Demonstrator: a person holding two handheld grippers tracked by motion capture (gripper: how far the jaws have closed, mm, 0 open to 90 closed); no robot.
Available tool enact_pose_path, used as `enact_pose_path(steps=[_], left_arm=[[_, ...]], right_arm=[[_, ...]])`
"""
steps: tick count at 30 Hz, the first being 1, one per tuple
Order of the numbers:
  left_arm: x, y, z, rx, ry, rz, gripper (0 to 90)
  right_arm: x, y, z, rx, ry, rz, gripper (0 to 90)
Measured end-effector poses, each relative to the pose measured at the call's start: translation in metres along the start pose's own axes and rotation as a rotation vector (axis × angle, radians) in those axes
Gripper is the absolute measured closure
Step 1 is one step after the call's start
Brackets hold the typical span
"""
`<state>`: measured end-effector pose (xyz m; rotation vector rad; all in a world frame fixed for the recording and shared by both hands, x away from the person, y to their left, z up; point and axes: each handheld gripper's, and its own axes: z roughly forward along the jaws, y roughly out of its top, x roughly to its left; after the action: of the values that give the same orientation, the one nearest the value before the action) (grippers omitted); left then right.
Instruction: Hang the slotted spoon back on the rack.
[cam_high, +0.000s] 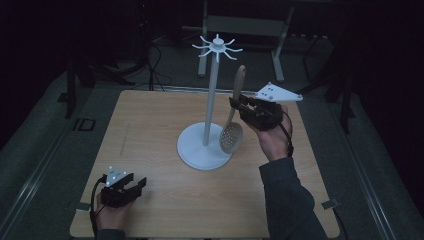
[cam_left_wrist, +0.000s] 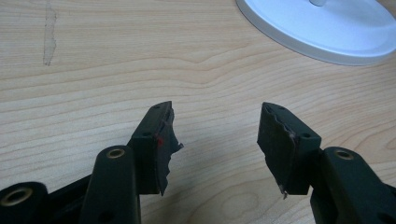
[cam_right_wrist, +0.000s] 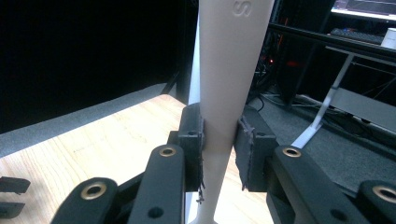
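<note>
So, here's how I'd go about hanging this one:

1. The right gripper (cam_high: 239, 106) is pinching the slotted spoon (cam_high: 233, 122) by its handle, partway up. In the right gripper view the pads (cam_right_wrist: 194, 140) press on both sides of the pale handle (cam_right_wrist: 224, 93). The bowl end hangs down over the round base (cam_high: 197, 150) of the white rack (cam_high: 212, 95), and the handle tip points up, just beside the pole.

2. The left gripper (cam_high: 137, 184) rests near the front left corner of the table (cam_high: 150, 125), jaws spread with nothing between them. In the left gripper view its fingers (cam_left_wrist: 156, 144) sit over bare wood, with the edge of the rack base (cam_left_wrist: 327, 32) ahead. I'd leave it parked, or use it to steady the base if the rack wobbles.

3. Looks like the job is getting the spoon onto one of the hooks (cam_high: 235, 50) at the top. The handle tip sits lower than the hooks right now, so lift first, then come in sideways.

4. I can't tell where the hanging hole is, so turn the handle until it faces a hook before committing.

5. Keep the grip firm but don't twist. The spoon is held off-centre, so the bowl will want to swing.

6. Only let go once the hook carries the weight.
</note>
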<state>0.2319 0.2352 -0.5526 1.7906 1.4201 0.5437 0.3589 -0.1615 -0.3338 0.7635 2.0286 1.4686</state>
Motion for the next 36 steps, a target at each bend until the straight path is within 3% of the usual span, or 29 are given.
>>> enact_pose_path(steps=[15, 36], left_arm=[[0.001, 0.000, 0.000, -0.001, -0.003, -0.003, 45.9], [0.002, 0.000, -0.002, -0.008, -0.001, -0.010, 45.9]], right_arm=[[-0.001, 0.012, 0.008, -0.009, 0.005, 0.024, 73.9], [-0.003, 0.020, 0.027, 0.039, 0.006, 0.043, 73.9]])
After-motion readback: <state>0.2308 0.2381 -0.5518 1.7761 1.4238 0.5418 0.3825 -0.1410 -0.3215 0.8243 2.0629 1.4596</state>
